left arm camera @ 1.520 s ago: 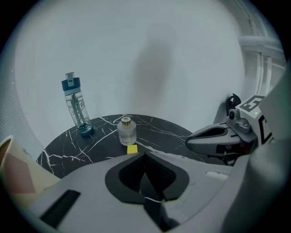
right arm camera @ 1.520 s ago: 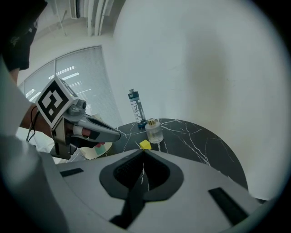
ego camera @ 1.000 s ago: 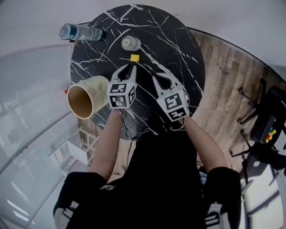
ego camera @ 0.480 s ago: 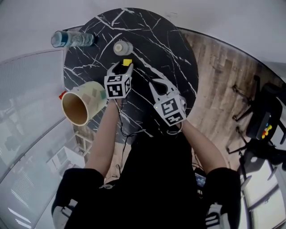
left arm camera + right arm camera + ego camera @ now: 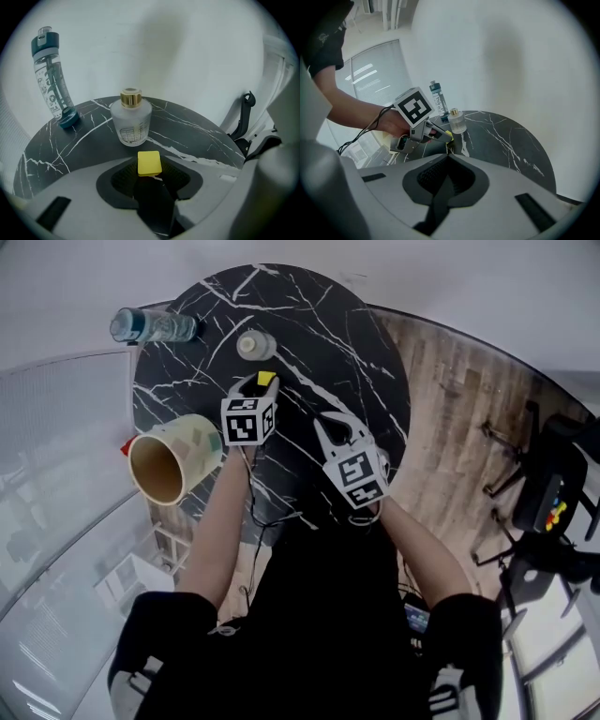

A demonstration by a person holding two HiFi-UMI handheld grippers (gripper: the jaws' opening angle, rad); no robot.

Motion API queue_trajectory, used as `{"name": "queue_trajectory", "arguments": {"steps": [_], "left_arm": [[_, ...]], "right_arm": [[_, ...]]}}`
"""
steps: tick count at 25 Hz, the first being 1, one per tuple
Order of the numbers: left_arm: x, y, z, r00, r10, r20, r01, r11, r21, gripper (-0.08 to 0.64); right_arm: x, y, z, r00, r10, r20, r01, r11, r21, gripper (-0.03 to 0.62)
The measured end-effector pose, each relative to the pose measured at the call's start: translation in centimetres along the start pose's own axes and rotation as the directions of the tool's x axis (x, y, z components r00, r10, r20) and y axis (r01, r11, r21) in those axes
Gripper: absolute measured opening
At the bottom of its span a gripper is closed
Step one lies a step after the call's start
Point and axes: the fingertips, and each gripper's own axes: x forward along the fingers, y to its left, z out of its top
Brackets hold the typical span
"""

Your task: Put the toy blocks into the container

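From the head view, the left gripper (image 5: 259, 381) reaches over the round black marble tabletop (image 5: 328, 334) with white veins, toward its far side. The small yellow square toy block (image 5: 266, 379) sits at the tips of its fingers. Just beyond the block stands a short frosted glass bottle with a gold collar (image 5: 255, 345). A clear plastic water bottle with a dark teal lid (image 5: 150, 326) is at the far left edge. The container, a wide beige paper cup (image 5: 173, 457), is at the near left edge with its open mouth turned toward the camera, just beside the left gripper's marker cube. The right gripper (image 5: 336, 423) hovers over the near middle of the tabletop, apart from the block.

In the left gripper view, the fingers have just been closing and stand fairly wide, their tips set against the two sides of the yellow square toy block, which lies low on the tabletop between them. The glass bottle is right behind the block. The water bottle is well off to the left.

In the right gripper view, that gripper's fingers are pressed together with nothing between them. Ahead of them the person's left hand (image 5: 386, 124) grips the left gripper, whose tips meet the block beside the glass bottle.
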Motion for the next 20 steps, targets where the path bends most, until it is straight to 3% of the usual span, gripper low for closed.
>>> {"name": "queue_trajectory", "arguments": {"steps": [7, 20], "left_arm": [[-3.4, -0.2, -0.2, 0.998, 0.014, 0.066, -0.012, 0.999, -0.04, 0.144], [-10.8, -0.2, -4.1, 0.984, 0.096, 0.15, -0.077, 0.989, -0.129, 0.144]], "right_arm": [[-0.1, 1.4, 0.7, 1.0, 0.015, 0.01, -0.015, 1.0, -0.025, -0.003], [0.3, 6.5, 3.0, 0.993, 0.107, 0.043, -0.102, 0.988, -0.116, -0.002]]}}
